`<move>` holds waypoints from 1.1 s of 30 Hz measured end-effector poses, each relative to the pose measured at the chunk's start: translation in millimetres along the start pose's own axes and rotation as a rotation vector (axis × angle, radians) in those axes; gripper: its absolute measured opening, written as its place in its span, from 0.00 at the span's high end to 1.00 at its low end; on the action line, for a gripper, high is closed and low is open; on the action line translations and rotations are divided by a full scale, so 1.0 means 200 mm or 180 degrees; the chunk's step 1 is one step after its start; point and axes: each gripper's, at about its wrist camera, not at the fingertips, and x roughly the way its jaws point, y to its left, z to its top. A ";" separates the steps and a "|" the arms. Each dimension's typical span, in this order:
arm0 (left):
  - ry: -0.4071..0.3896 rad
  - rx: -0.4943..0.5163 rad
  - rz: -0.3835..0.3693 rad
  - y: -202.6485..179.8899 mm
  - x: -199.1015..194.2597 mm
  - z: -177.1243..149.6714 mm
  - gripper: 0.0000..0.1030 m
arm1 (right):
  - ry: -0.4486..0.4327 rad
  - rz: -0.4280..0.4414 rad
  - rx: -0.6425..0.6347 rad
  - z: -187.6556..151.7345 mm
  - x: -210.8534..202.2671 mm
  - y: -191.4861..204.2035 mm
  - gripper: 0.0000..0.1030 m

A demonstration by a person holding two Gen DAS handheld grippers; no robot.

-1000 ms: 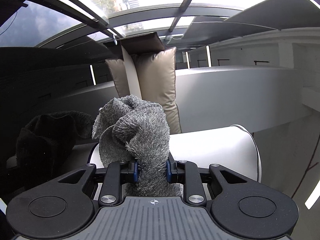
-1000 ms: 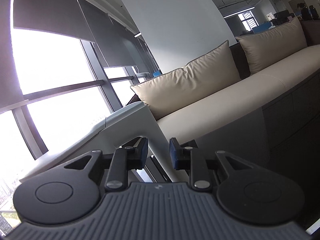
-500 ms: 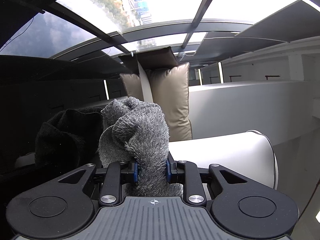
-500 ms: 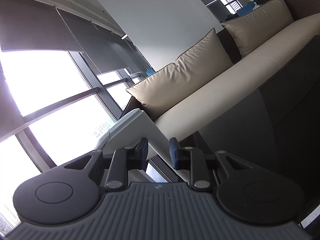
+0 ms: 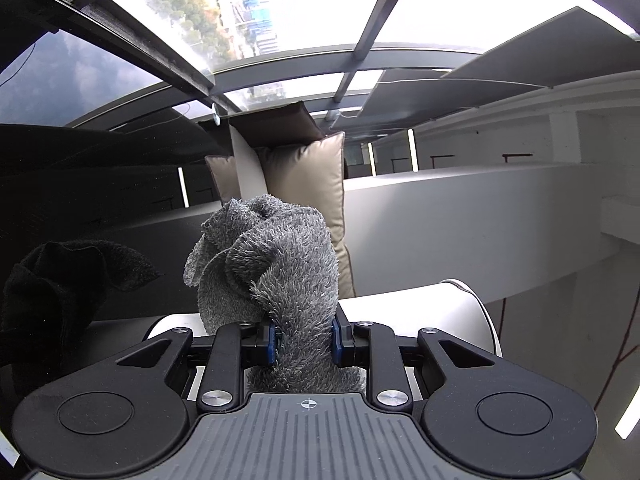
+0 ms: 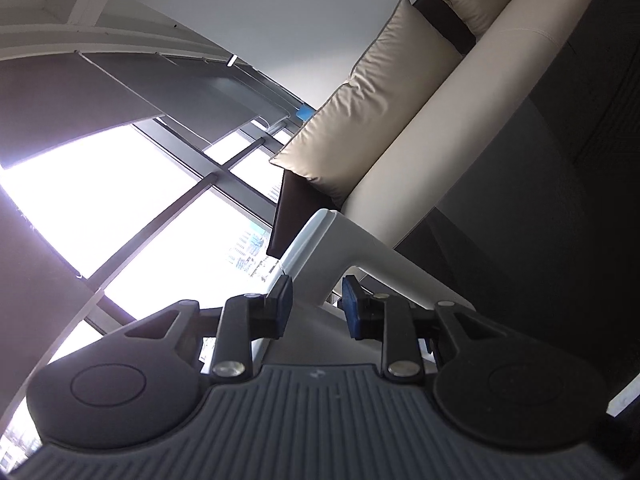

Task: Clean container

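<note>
The left gripper (image 5: 304, 334) is clamped on a grey cloth (image 5: 272, 264), whose fluffy bunch stands up from between the blue pads (image 5: 272, 339) and spills a little behind them toward the camera. Just beyond the cloth lies the container (image 5: 432, 312), white and rounded, reaching to the right of the cloth with its rim showing at the far right end; the cloth hides the part nearest the gripper, so whether cloth and container touch cannot be told. To the left of the cloth a dark reflection (image 5: 60, 292) of it shows in a glossy black surface. Behind the cloth stands a tan cushion (image 5: 308, 192) against a sofa back, with window bars (image 5: 372, 28) and bright sky above it. In the right wrist view the right gripper (image 6: 316, 306) has its jaws narrowed around a white handle (image 6: 344, 256), a flat bar that runs up from between the fingers (image 6: 282, 300) and bends over toward the lower right; the left pad sits just beside the bar's edge and the right pad looks close to it, but firm contact on both sides cannot be made out. Beyond the handle a cream sofa (image 6: 460, 132) crosses the view on a slant, carrying a cushion (image 6: 372, 116), and a bright window (image 6: 100, 200) lies to the handle's left.
</note>
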 end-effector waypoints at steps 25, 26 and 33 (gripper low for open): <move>0.0062 -0.0198 0.0072 0.06 0.03 -0.02 0.79 | 0.0359 -0.1452 0.0259 0.13 0.33 0.37 0.52; 0.0062 -0.0207 0.0083 0.07 0.03 -0.02 0.79 | 0.0364 -0.1478 0.0239 0.13 0.34 0.38 0.52; 0.0022 -0.0221 0.0178 0.08 0.03 -0.03 0.79 | 0.0407 -0.1544 0.0025 0.11 0.38 0.39 0.51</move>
